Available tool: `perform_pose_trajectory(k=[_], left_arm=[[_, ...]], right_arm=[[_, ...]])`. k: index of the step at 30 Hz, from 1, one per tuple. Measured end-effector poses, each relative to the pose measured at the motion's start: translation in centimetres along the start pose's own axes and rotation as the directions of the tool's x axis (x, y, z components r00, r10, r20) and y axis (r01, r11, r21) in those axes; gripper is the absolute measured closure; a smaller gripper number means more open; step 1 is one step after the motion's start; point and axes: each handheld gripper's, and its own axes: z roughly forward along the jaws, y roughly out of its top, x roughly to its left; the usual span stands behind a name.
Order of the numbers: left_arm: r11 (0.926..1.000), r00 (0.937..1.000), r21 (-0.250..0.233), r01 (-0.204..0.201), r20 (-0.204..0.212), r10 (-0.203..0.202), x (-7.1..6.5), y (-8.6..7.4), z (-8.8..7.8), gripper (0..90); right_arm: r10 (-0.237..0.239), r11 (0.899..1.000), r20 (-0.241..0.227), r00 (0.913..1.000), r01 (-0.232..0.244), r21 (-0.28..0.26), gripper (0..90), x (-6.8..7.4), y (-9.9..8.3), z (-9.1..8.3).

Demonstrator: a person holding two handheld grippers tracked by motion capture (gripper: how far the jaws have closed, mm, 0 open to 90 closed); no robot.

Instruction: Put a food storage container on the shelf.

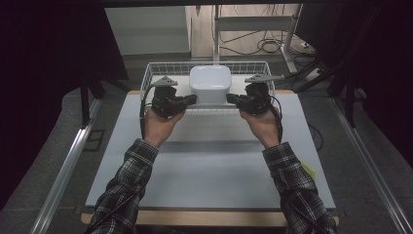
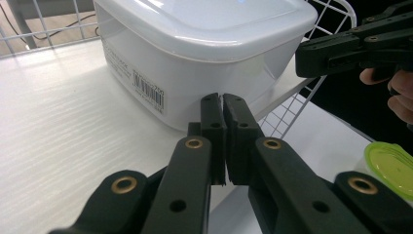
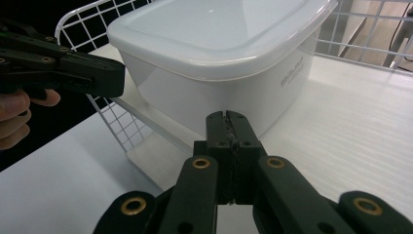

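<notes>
The lidded container (image 1: 210,83) is white with a translucent body and a white barcode label (image 2: 148,91) printed in black. The wire basket (image 1: 146,80) is white, on a pale grey table (image 1: 209,165). Both grippers, left (image 1: 191,99) and right (image 1: 230,99), are black with brass-coloured rivets. The sleeves (image 1: 127,185) are black-and-white plaid. A lime-green lid (image 2: 392,163) lies near the right.

We count: one white lidded container (image 1: 210,83), one wire basket (image 1: 146,80), two grippers, left (image 1: 191,100), right (image 1: 231,99).
</notes>
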Motion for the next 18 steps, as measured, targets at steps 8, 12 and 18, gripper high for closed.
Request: perform_pose_trajectory(k=[8,12,18], left_arm=[[0.9996,0.9994,-0.002,-0.029,0.02,0.029,-0.8,-1.0,-1.0,80.6],[0.9974,0.997,-0.008,-0.072,0.027,0.072,-1.6,-1.9,-1.9,71.5],[0.9947,0.9936,-0.017,-0.101,0.049,0.102,-2.6,-3.4,-3.1,59.4]], right_arm=[[-0.028,1.0,-0.016,0.9995,0.028,-0.009,87.0,0.9,-0.4,-0.7],[-0.055,0.999,-0.025,0.9982,0.055,0.0,80.4,1.4,-1.0,-1.3],[-0.069,0.997,-0.038,0.9969,0.07,0.019,70.3,2.0,-2.3,-1.9]])
